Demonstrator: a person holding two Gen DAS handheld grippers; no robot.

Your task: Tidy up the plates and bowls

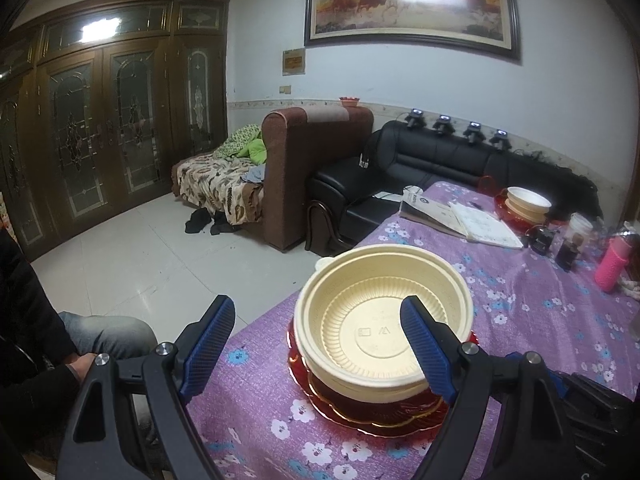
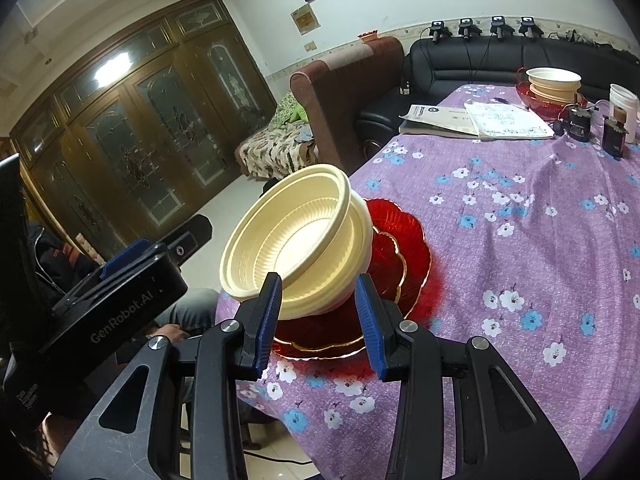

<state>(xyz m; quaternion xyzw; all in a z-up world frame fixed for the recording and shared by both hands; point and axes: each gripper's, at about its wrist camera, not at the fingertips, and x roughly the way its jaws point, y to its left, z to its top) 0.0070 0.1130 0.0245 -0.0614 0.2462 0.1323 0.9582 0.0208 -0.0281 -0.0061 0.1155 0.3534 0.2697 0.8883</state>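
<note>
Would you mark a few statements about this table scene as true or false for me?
1. The cream bowls sit on a stack of red plates. True.
2. The tablecloth is plain green. False: it is purple with a flower print.
3. A second set of bowls stands at the far end of the table. True.
4. The left gripper is shut. False: its jaws stand wide open.
5. The sofa against the far wall is white. False: the sofa is black.
</note>
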